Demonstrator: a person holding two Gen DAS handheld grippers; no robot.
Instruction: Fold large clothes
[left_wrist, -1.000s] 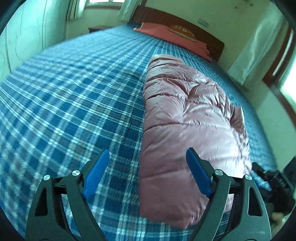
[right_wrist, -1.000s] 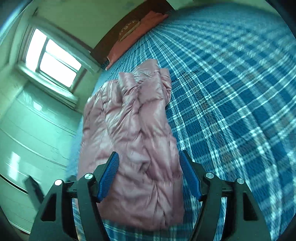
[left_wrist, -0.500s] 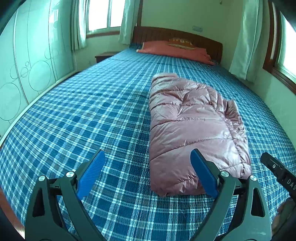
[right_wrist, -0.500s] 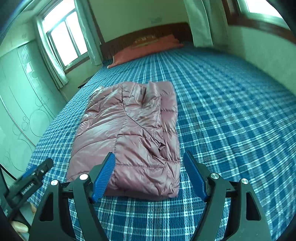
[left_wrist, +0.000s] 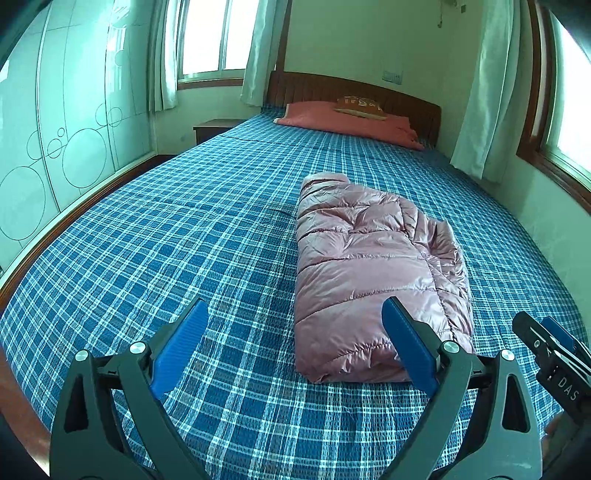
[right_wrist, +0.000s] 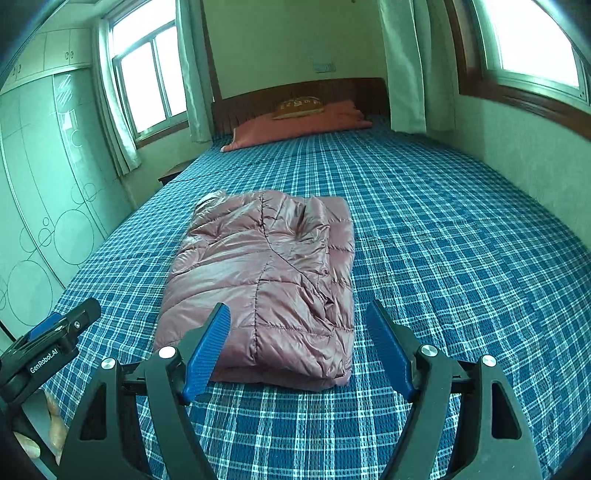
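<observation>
A pink quilted puffer jacket (left_wrist: 373, 266) lies folded into a long rectangle on the blue plaid bed; it also shows in the right wrist view (right_wrist: 266, 280). My left gripper (left_wrist: 295, 325) is open and empty, held above the foot of the bed, short of the jacket's near edge. My right gripper (right_wrist: 299, 332) is open and empty, just in front of the jacket's near edge. Neither touches the jacket. The right gripper also shows at the right edge of the left wrist view (left_wrist: 554, 354), and the left gripper at the left edge of the right wrist view (right_wrist: 48, 343).
The blue plaid bed (left_wrist: 166, 240) fills both views. Red pillows (left_wrist: 343, 122) lie by the dark wooden headboard (right_wrist: 295, 94). A wardrobe (left_wrist: 55, 147) stands along the left side, a wall (right_wrist: 524, 155) with windows and curtains along the right.
Both grippers have pulled back and risen from close over the jacket to the foot of the bed. The views now tilt up to show the whole room. The jacket has not moved.
</observation>
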